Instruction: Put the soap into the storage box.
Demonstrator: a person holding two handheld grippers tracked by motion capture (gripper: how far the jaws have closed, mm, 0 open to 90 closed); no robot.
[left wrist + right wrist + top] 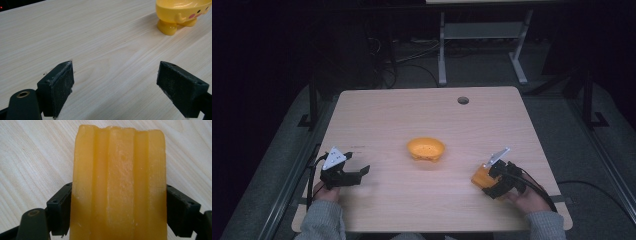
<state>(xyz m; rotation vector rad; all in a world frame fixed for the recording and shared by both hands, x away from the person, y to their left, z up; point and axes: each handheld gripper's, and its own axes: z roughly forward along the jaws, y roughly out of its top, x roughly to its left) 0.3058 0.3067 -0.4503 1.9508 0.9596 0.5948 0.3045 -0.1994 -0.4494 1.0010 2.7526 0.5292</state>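
Note:
A yellow bowl (426, 149) with a cartoon face and small feet (180, 15) stands at the table's middle. My right gripper (486, 181) near the front right is shut on an orange ridged block (481, 176); in the right gripper view the block (118, 185) stands between both jaws, pressed on its two sides. My left gripper (362, 171) rests at the front left, open, with bare wood between its fingers (58, 86). The bowl lies ahead and to the right of the left jaws.
The light wooden table (387, 115) has a round cable hole (463, 100) near its far edge. Beyond it stand a white desk frame (482, 35) and cables on a dark floor. Black frame rails flank the table.

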